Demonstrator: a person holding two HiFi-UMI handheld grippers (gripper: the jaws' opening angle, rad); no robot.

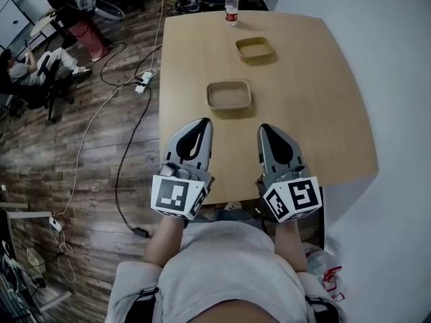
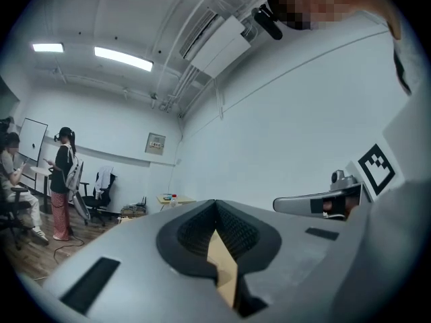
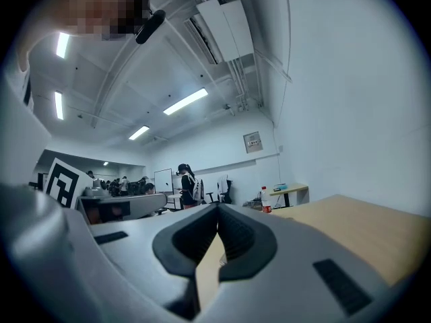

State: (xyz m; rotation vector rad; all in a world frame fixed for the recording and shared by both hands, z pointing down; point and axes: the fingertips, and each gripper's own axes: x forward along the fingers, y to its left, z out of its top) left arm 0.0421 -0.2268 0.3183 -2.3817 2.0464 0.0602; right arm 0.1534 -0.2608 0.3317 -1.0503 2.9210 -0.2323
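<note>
Both grippers sit at the near edge of the counter, side by side, pointing away from the person.

Left gripper: fingers closed tip to tip, nothing between them. Only a sliver of counter wood shows through the gap under the tips.
Right gripper: same, fingers shut together, empty.

Nearest thing is the near tray: shallow, tan, rectangular, looks empty, lying flat on the counter.
- It lies straight ahead of the fingers, roughly on the midline between the two grippers, and touches neither.
- Its long axis runs left-right, across the line of the fingers, so its near long wall faces the tips.
- The left gripper is closer by a small margin, since its tips reach slightly further forward.

Behind it is the far tray, same kind. It is further out and shifted right, more in line with the right gripper, and well apart from the near tray. A water bottle with a red label stands upright at the far edge of the counter.

Off the counter, the wood floor on the left has a cable and a power strip. People are seated at the far left.
</note>
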